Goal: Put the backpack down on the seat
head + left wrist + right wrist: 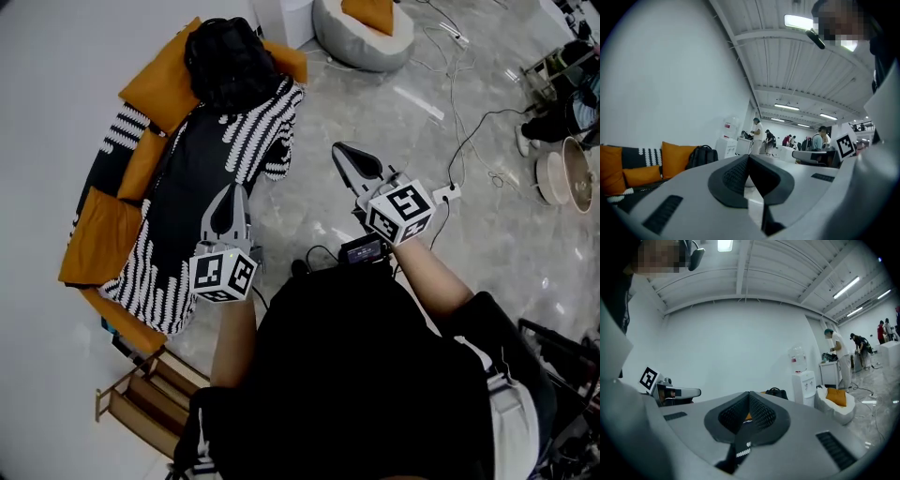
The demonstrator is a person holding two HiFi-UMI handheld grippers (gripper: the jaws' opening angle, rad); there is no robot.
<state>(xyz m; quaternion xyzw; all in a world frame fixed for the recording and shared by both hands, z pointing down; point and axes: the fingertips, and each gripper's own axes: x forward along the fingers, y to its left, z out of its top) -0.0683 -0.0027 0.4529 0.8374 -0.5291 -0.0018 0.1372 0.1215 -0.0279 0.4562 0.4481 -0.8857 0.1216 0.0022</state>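
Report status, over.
Left hand-held gripper shut, empty. Right hand-held gripper shut, empty. Backpack sits on sofa, apart from both. No obstruction seen.

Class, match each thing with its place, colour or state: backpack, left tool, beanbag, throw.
1 backpack
2 left tool
3 beanbag
4 throw

A shut, empty
B holds an orange cushion
C on the sofa, at its far end
D black with white stripes

Pairs: 1-C, 2-A, 3-B, 4-D
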